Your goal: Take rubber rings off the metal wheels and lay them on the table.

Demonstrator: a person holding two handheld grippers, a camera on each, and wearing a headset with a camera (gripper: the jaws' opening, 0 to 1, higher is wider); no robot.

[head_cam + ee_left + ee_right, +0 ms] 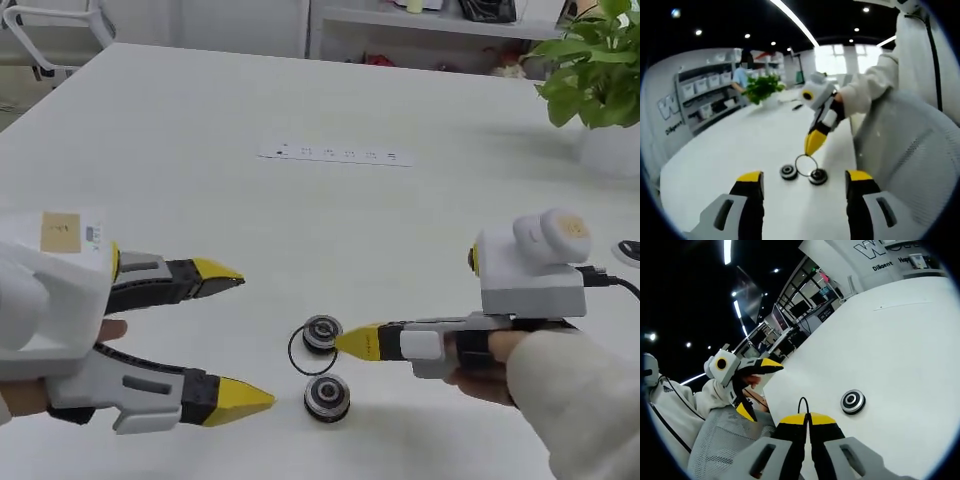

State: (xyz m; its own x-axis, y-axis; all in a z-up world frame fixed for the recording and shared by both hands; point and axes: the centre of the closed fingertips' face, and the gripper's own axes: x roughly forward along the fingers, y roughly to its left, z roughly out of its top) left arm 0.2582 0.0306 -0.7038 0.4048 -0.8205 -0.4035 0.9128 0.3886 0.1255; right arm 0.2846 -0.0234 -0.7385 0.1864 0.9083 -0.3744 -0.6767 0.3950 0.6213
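Two small metal wheels lie flat on the white table [200,180]: one [322,333] right at my right gripper's tip, the other [327,397] nearer me. My right gripper [345,342] is shut on a thin black rubber ring [291,355], which loops out beside the farther wheel. The right gripper view has the ring [801,403] arching up from the shut gripper [807,416], with one wheel [853,402] to its right. My left gripper [245,337] is open and holds nothing, a short way left of the wheels. Its own view shows both wheels [788,172] [818,176] and the ring [796,165].
A white power strip [335,154] lies mid-table beyond the wheels. A potted plant [600,90] stands at the far right, with a black cable [625,252] near the right edge. A chair [60,30] and shelves stand behind the table. A person [742,75] stands by distant shelves.
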